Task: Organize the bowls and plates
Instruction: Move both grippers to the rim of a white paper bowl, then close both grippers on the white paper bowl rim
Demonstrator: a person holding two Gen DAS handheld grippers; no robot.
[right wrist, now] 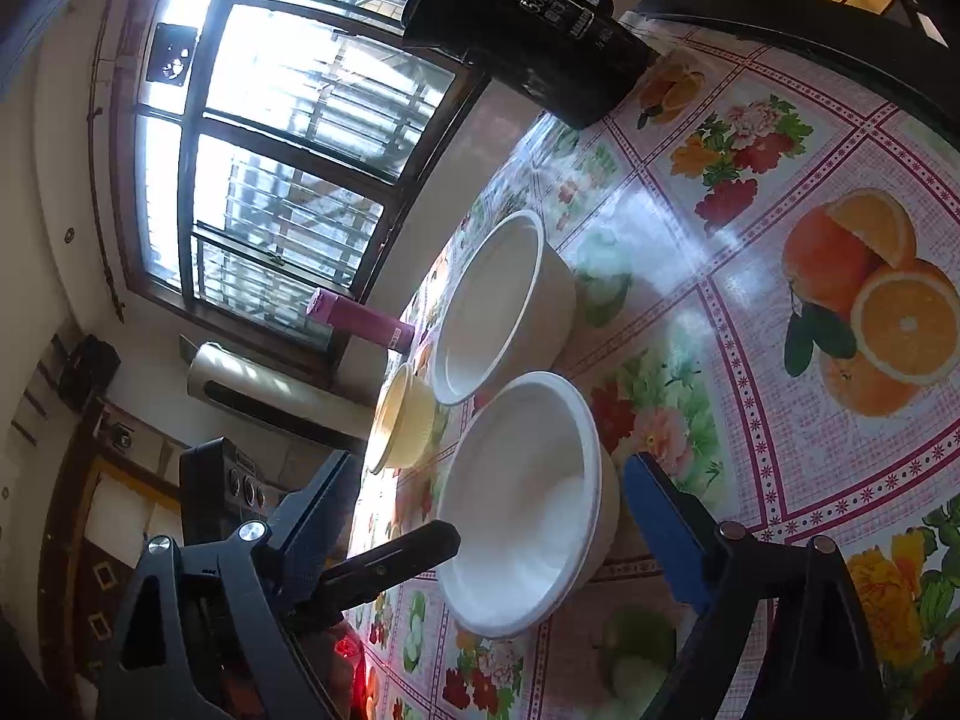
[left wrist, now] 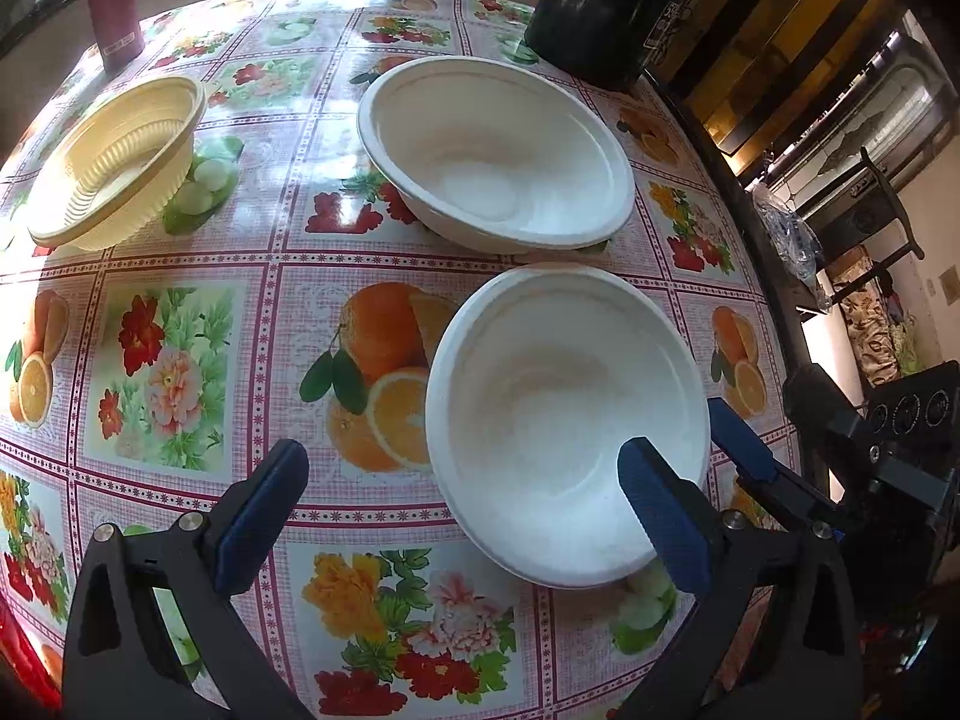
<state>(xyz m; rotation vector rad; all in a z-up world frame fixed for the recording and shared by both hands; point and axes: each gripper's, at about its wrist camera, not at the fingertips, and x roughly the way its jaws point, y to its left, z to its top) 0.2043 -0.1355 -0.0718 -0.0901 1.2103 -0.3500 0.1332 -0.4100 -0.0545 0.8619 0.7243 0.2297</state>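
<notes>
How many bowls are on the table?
3. One white bowl sits nearest the grippers, another white bowl just behind it, and a yellow bowl far left. None looks hidden.

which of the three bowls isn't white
The ribbed cream-yellow bowl, standing far left on the table by the pink bottle. The other two, the near white bowl and the far white bowl, are plain white and smooth.
</notes>
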